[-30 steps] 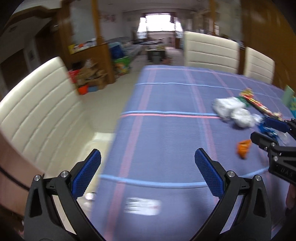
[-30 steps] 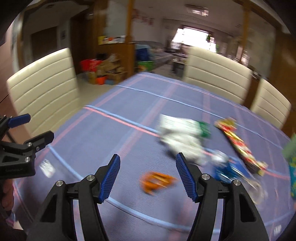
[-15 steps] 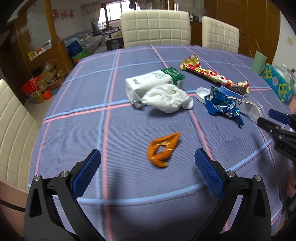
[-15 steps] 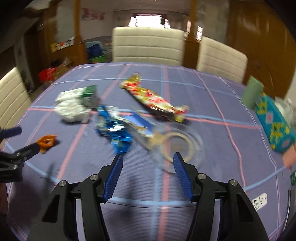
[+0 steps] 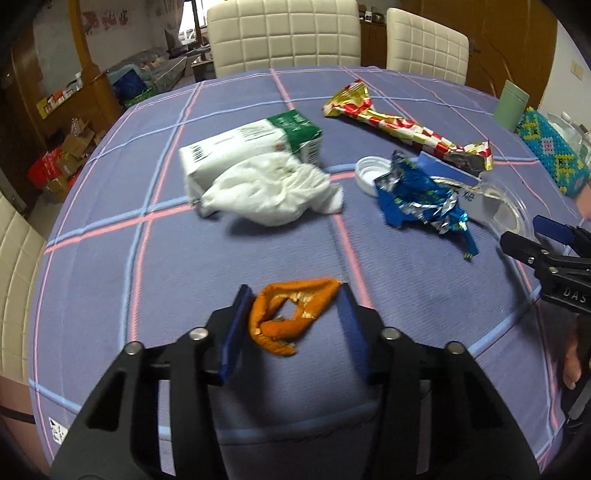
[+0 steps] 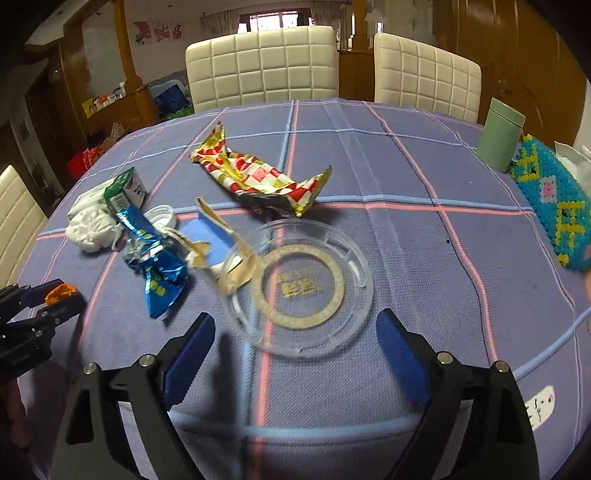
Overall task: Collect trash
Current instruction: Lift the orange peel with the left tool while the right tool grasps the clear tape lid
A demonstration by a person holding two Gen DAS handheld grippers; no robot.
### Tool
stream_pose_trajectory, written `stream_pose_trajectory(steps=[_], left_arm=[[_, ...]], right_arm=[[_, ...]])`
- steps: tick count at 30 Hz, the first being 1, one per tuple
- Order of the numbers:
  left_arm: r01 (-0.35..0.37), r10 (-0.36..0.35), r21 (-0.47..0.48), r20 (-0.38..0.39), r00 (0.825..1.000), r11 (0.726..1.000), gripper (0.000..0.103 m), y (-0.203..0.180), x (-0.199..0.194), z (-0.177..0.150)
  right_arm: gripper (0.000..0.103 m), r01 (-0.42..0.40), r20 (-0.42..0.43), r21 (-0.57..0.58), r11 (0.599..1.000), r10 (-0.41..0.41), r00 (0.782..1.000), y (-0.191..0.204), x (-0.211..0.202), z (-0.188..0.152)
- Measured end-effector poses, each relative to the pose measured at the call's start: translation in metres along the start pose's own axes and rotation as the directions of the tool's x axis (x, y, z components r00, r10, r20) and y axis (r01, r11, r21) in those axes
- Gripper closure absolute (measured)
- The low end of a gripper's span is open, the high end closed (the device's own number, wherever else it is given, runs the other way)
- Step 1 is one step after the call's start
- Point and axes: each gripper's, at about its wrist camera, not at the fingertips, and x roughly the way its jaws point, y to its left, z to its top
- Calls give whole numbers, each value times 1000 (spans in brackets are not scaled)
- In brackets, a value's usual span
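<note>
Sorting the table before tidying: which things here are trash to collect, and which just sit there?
Trash: orange wrapper, blue foil wrapper, red-gold wrapper, crumpled tissue, milk carton, white cap.

Lying about: green cup, beaded box.

**Room and background, as we see them**

We note a table (image 6: 406,177) under a purple-blue cloth crossed by pink and pale blue stripes. At its far side stand two cream quilted chairs (image 6: 262,66) side by side; another cream chair (image 5: 14,280) sits at the left edge. Dark wooden panelling (image 6: 517,55) lines the right wall. Beyond the chairs we see a bright window (image 6: 280,20) letting in daylight. At left, a wooden shelf unit (image 5: 74,99) stands with cardboard boxes (image 5: 70,147) and a red crate on the floor.
</note>
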Motion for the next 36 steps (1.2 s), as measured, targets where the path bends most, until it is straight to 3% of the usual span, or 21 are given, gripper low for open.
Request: stream_pose_trajectory(steps=[1, 9, 10, 14, 16, 18, 22, 25, 31, 36], left_arm=[[6, -6, 0, -2, 1000, 1000, 63, -3, 2, 3], [18, -18, -7, 5, 1000, 1000, 67, -14, 3, 12], [19, -19, -7, 6, 1000, 1000, 67, -16, 2, 12], [18, -18, 0, 13, 1000, 1000, 67, -18, -2, 12], [19, -19, 0, 15, 1000, 1000, 67, -18, -4, 11], [24, -24, 3, 17, 1000, 1000, 67, -18, -6, 10], [26, -26, 6, 27, 999, 1000, 67, -17, -12, 7], [25, -25, 6, 31, 999, 1000, 67, -15, -14, 6], [14, -14, 10, 33, 999, 1000, 67, -12, -7, 20], [9, -10, 17, 49, 999, 1000, 67, -12, 1, 42]], right_arm=[[16, -14, -7, 7, 1000, 14, 1000, -2, 3, 1], [17, -28, 1, -2, 1000, 28, 1000, -3, 2, 3], [24, -20, 5, -9, 1000, 20, 1000, -2, 1, 2], [32, -10, 10, -23, 1000, 11, 1000, 0, -5, -5], [88, 22, 11, -14, 1000, -22, 1000, -2, -10, -7], [87, -17, -4, 7, 1000, 17, 1000, -7, -12, -8], [83, -16, -3, -3, 1000, 16, 1000, -8, -15, -8], [34, -16, 34, -37, 999, 17, 999, -1, -16, -1], [32, 41, 26, -50, 998, -40, 999, 1, 9, 27], [32, -14, 1, -44, 999, 14, 1000, -2, 28, 53]])
